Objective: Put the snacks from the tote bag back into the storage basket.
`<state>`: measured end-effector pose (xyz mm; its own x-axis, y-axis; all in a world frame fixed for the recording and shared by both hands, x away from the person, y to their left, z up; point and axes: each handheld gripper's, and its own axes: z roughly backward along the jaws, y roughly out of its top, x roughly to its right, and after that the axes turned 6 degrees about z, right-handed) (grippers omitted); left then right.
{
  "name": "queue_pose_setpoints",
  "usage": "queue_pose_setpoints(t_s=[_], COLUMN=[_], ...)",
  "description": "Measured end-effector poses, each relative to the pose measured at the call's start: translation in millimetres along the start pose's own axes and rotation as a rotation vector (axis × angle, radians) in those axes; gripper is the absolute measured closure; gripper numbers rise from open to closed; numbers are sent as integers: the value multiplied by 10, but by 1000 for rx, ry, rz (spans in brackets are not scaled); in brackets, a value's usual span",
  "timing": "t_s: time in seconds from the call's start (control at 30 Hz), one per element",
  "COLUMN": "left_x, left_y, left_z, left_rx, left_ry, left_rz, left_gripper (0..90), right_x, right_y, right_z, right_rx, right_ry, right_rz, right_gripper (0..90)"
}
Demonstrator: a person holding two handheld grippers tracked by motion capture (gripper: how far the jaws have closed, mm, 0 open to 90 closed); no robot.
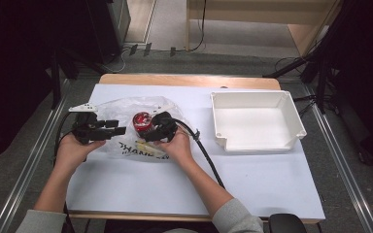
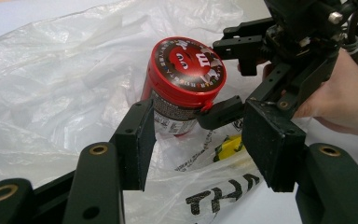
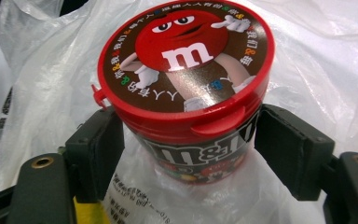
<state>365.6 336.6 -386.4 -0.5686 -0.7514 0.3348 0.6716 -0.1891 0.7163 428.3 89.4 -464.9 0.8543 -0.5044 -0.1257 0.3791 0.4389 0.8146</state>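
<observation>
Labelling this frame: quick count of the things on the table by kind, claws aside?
Candy tub with red lid: 1
Clear plastic bag: 1
White tray: 1
Total: 3

Even overhead light brightens the white table (image 1: pixel 175 194); the surroundings fall into deep shadow. Soft glare marks the plastic bag (image 2: pixel 51 70) and the red lid (image 3: pixel 186 51). Nearest jaws appear slightly soft, edges mildly distorted.
</observation>
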Motion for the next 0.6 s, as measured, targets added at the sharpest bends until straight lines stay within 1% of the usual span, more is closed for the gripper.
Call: queue_pose_setpoints(t_s=[0.23,0.37,0.47,0.6], left_x=[-6,-9,-11,-15], left_y=[0,1,0,1], left_z=[1,-1,-3,-9], left_rx=[-1,-4,-3,-6], left_ry=[-2,-1,-1,0], left_rz=[1,-1,1,1], left_gripper=[458,458,458,458], right_x=[-20,-29,-30,-56], right_y=[-28,-30,-33,-12], right_z=[-84,-113,-123,-160], right_rx=[29,37,41,40], right_ry=[-23,-31,-35,-59], right_rz=[2,4,15,20], right_gripper=[233,228,228,227])
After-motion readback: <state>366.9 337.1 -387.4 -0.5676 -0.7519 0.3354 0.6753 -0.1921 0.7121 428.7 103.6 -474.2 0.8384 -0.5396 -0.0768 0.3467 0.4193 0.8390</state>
